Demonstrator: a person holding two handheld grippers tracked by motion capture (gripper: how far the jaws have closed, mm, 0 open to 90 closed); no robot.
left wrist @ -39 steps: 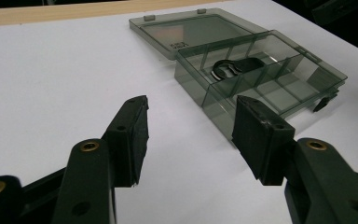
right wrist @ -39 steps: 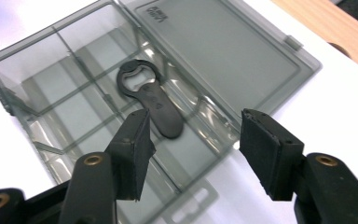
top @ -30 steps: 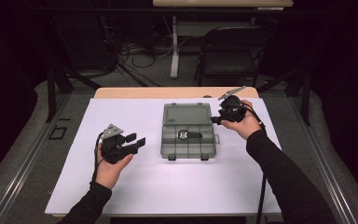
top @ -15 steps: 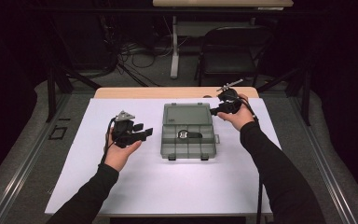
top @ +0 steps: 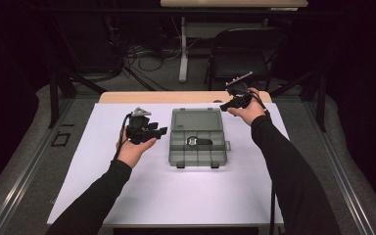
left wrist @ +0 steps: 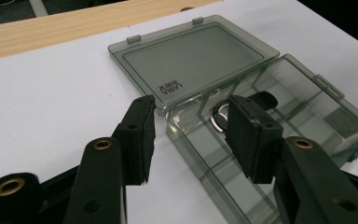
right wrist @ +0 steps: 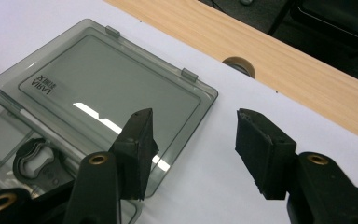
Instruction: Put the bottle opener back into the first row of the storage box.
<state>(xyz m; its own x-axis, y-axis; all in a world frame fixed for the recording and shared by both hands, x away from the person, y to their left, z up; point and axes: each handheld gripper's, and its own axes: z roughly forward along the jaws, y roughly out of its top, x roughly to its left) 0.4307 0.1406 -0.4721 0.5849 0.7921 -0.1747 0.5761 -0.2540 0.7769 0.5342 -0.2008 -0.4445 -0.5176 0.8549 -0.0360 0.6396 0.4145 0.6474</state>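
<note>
**Two hand-held grippers flanking an open compartment box**

On the white surface (top: 103, 161), going left to right. The left gripper (top: 160, 131) is held above the surface just left of the box, its fingers (left wrist: 137, 135) pointing right toward the box's left wall. The fingers stand apart with nothing between them; the box lies beyond their tips, untouched. Over the last moment they spread a little and drew back in.

The grey transparent box (top: 196, 155) lies at the middle of the surface with its lid (top: 197, 120) folded flat on the far side, joined to the tray along the hinge. The tray is split into compartments. A watch (top: 196, 141) with a black strap lies in a compartment of the tray's far row, just near of the hinge. In the left gripper view its round case (left wrist: 220, 119) shows between the two fingers, through the clear wall.

The right gripper (top: 225, 105) is held at the far right corner of the lid, above the surface. Its fingers (right wrist: 137, 144) are spread wide and empty, having just been opening slightly; one hangs over the lid's corner (right wrist: 121, 98), the other over bare white surface. A wooden strip (right wrist: 307, 60) of the surface runs along the far edge.
</note>
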